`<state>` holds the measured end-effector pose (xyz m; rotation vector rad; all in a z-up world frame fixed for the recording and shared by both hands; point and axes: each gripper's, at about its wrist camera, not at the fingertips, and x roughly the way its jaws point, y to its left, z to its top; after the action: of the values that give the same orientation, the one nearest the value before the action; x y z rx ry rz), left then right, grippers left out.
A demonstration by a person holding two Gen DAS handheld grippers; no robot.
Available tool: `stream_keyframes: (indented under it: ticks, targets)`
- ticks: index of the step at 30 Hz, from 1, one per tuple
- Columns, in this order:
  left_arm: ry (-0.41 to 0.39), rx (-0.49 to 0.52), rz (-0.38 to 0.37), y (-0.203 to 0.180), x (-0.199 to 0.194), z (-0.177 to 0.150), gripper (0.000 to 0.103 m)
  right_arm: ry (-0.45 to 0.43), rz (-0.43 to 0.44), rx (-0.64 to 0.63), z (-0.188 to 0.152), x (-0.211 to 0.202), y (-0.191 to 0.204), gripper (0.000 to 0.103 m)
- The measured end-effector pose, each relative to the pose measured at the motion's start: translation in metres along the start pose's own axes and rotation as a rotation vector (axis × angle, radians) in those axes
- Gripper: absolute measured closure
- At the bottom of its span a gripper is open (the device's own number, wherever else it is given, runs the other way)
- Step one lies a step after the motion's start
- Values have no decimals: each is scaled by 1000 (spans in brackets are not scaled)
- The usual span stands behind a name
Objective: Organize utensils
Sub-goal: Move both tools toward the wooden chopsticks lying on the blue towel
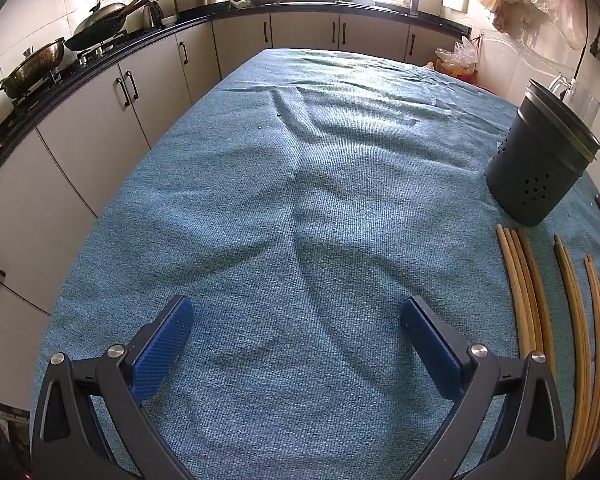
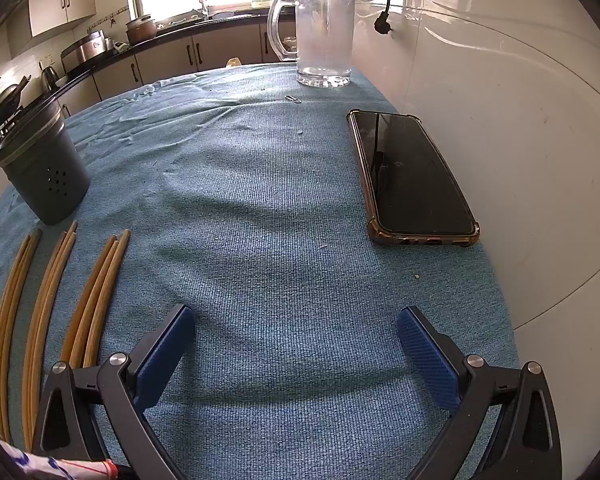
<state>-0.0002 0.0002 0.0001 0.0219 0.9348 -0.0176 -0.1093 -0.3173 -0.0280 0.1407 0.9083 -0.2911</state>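
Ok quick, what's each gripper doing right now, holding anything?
Left gripper: open, holding nothing, over bare blue cloth.
Right gripper: open, holding nothing; chopsticks lie untouched beside it.

A ribbed, matt blue-green woven cloth is covering the worktop, creasing in soft folds. At three o'clock in the left view, a dark grey matt plastic-looking cylindrical holder with small punched holes is showing a dull, smooth wall. Below it, at four o'clock, slim tan wooden chopsticks are looking smooth and lightly sheened. In the right view, a clear glass mug at twelve o'clock is glinting, slightly cloudy, and a glossy black phone in a translucent brownish rubbery case at two o'clock is reflecting light. The tongs' pads are showing textured blue plastic on matt black arms with shiny metal rivets.
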Motion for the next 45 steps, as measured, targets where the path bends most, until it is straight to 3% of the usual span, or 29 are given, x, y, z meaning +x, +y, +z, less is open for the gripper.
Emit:
stream_keyframes:
  ticks: [8, 11, 16, 21, 30, 36, 45]
  targets:
    - [1, -6, -1, 5, -4, -4, 0, 51, -21, 30, -2, -3, 3, 0]
    - [1, -60, -19, 10, -18, -8, 0, 48, -30, 28, -1, 1, 7, 0]
    - [-118, -75, -29, 4, -76, -11, 0, 44, -48, 43, -3, -7, 1, 0]
    - [-227, -44, -22, -4, -129, -19, 0, -60, -54, 94, -11, -40, -5, 2]
    - [-304, -6, -21, -22, -168, -35, 0, -396, -61, 84, -37, -147, 34, 1]
    - [-338, 41, -13, -34, -186, -47, 0, -390, 30, 69, -53, -162, 55, 1]
    - [-361, 62, -41, -44, -202, -59, 0, -433, 4, 54, -66, -183, 63, 1]
